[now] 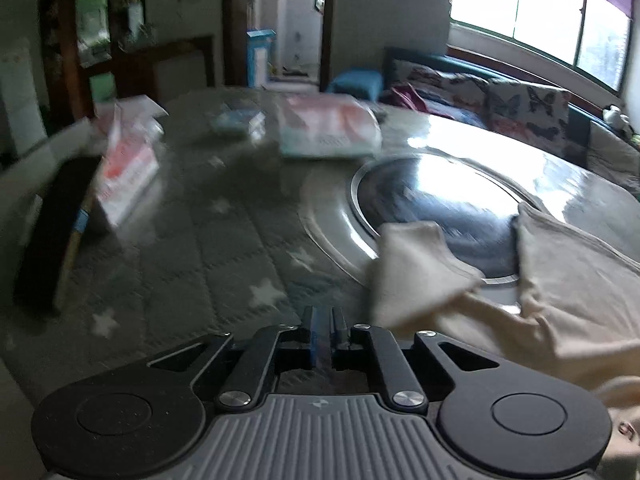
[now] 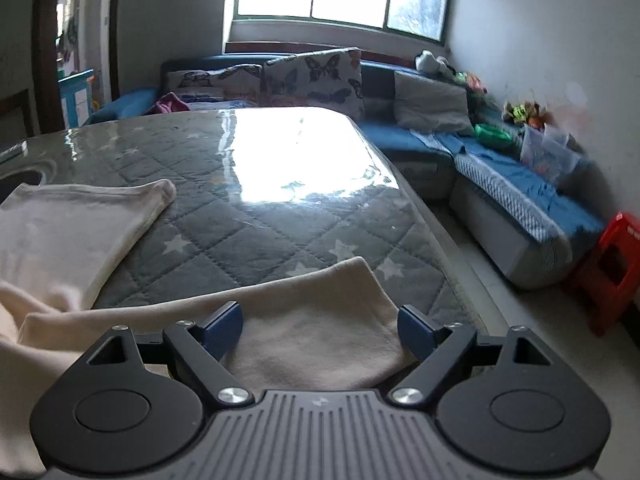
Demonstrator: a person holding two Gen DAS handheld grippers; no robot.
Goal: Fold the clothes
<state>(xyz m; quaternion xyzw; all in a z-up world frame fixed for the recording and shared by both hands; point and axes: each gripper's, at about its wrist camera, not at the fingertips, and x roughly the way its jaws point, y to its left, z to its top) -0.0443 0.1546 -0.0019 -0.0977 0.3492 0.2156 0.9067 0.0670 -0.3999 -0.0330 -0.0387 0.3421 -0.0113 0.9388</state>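
At table edge (image 2: 424,216) | right tool (image 2: 320,330) spread over garment (image 2: 316,320) | floor beyond

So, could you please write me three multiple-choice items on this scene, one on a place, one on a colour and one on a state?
1. Where does the cream garment lie?
A. on the sofa
B. on the quilted table
C. on the red stool

2. What colour is the stool by the sofa?
A. red
B. yellow
C. white

3. How do the right gripper jaws stand?
A. shut on cloth
B. wide open
C. out of view

Key: 1 B, it is spread over the star-patterned table; 2 A, plainly red; 3 B, the blue fingers stand far apart above the cloth.
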